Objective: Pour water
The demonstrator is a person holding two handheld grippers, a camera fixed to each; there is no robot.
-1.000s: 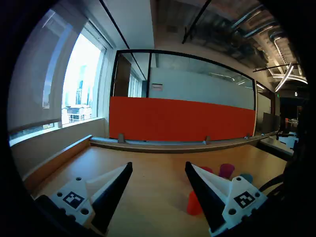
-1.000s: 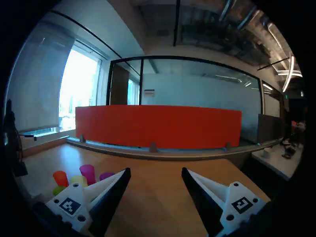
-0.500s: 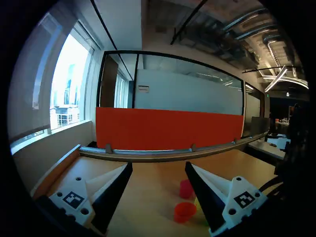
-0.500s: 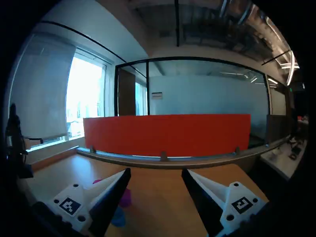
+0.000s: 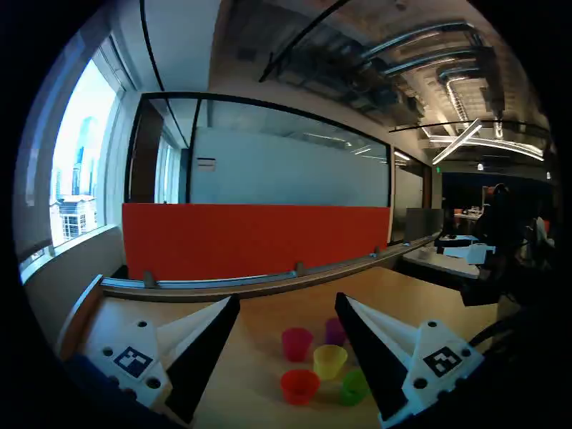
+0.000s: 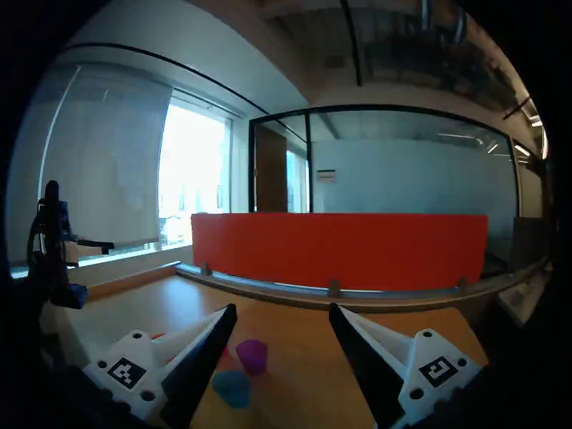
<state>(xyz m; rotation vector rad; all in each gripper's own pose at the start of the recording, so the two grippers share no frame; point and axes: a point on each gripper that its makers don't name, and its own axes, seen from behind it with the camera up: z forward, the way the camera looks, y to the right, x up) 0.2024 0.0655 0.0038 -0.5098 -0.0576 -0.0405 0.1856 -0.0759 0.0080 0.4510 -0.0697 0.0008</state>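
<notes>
The left gripper (image 5: 286, 298) had its fingers (image 5: 204, 339) spread wide with nothing between them, and the right gripper (image 6: 281, 307) was likewise open and empty. Just past the left fingertips, low in the gap and a little toward the right-hand finger, a tight cluster of cups stood on the table (image 5: 247, 379). There were five by count: a pink cup (image 5: 297, 343), a purple cup (image 5: 334, 331), a yellow cup (image 5: 329, 361), a red cup (image 5: 299, 386) and a green cup (image 5: 352, 386). All were upright with mouths up, so their long axes ran vertical and a grasp would have to come from the side. In the right gripper view the cups lay off-centre, down beside the left-hand finger: two showed plainly, the purple cup (image 6: 252, 356) and a blue cup (image 6: 232, 388), along with a reddish sliver (image 6: 224, 352) too hidden to name. By that layout the left gripper looked better lined up, while the right would need to swing toward its own left. Which cup held water could not be told. Beyond the cups, an orange partition (image 5: 250, 239) closed the table's far edge.
</notes>
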